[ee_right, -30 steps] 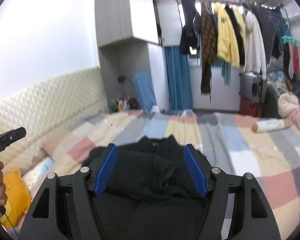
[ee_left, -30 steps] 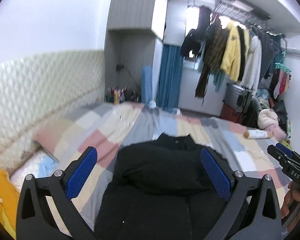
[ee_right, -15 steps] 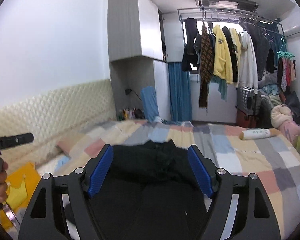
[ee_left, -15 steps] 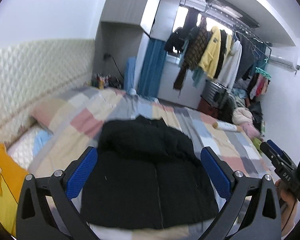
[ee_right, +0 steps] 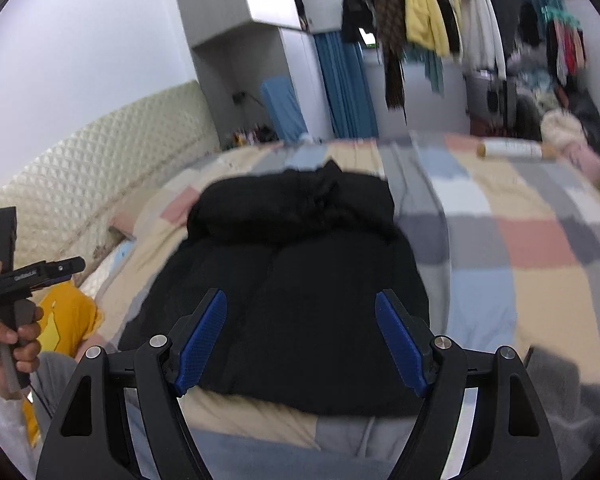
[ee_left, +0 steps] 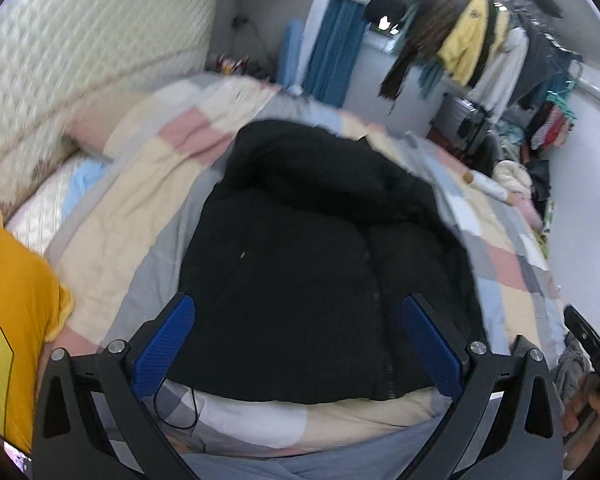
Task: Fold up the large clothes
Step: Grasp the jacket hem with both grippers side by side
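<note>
Hovering over the near edge of a bed, both tongs point down at a black jacket [ee_left: 320, 260] and neither one touches it. The left tongs [ee_left: 298, 344] stand spread wide, blue pads far apart, with nothing pinched; the jacket's lower hem lies just beyond and between their tips. The right tongs [ee_right: 300, 344] are spread as well, a little narrower, and empty; the same jacket [ee_right: 292, 280] fills the gap ahead of them.

The jacket lies flat on the patchwork quilt [ee_left: 148, 200], front zipper running up its middle, with its upper part folded down into a thick roll at the far end. Left of the left tongs sits a yellow cushion [ee_left: 12, 320], and beyond it a pillow against the padded headboard [ee_left: 60, 60]. At the right edge of the left view the right tongs' handle shows, gripped by the person's hand [ee_left: 584, 412]. In the right view the person's left hand [ee_right: 8, 344] grips the other handle at the far left.

Far beyond the jacket, a rolled tube [ee_right: 512, 148] lies on the quilt, and clothes [ee_right: 424, 4] hang on a rack by the window.
</note>
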{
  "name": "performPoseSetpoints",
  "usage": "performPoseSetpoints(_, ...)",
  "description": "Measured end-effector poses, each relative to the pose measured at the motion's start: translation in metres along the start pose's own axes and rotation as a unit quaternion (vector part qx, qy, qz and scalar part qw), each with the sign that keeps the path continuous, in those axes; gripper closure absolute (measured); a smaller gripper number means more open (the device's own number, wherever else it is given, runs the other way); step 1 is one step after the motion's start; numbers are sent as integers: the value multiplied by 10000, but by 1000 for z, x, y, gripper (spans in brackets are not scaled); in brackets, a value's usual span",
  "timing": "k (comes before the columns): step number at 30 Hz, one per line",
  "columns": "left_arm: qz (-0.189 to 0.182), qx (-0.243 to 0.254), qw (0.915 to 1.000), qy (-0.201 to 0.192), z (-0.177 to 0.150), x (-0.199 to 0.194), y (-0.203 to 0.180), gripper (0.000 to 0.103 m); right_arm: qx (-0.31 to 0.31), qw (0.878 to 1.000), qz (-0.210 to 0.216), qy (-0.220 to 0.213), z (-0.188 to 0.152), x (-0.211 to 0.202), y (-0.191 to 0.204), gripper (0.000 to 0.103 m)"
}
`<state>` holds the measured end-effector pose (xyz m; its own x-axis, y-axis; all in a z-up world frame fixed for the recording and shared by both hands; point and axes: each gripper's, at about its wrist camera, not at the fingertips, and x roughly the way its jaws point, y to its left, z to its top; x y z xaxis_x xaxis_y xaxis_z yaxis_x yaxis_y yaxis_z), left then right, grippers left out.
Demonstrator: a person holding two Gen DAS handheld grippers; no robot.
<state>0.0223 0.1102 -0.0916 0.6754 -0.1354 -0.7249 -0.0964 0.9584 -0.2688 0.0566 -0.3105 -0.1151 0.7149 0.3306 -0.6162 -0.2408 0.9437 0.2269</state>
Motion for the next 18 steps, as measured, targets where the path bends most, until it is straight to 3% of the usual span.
performPoseSetpoints(7,219,-242,9975,628,-8,54,33,0,448,9961,9,759,-16,41,-32,27)
performPoseSetpoints(13,215,-558,9886,1383,-16,96,64,1,687,9872,-18,1438,-25,69,-54,27)
performPoseSetpoints(18,214,-709,9821,1730,-16,113,82,1,955,9790,-118,1797,-23,86,-73,27)
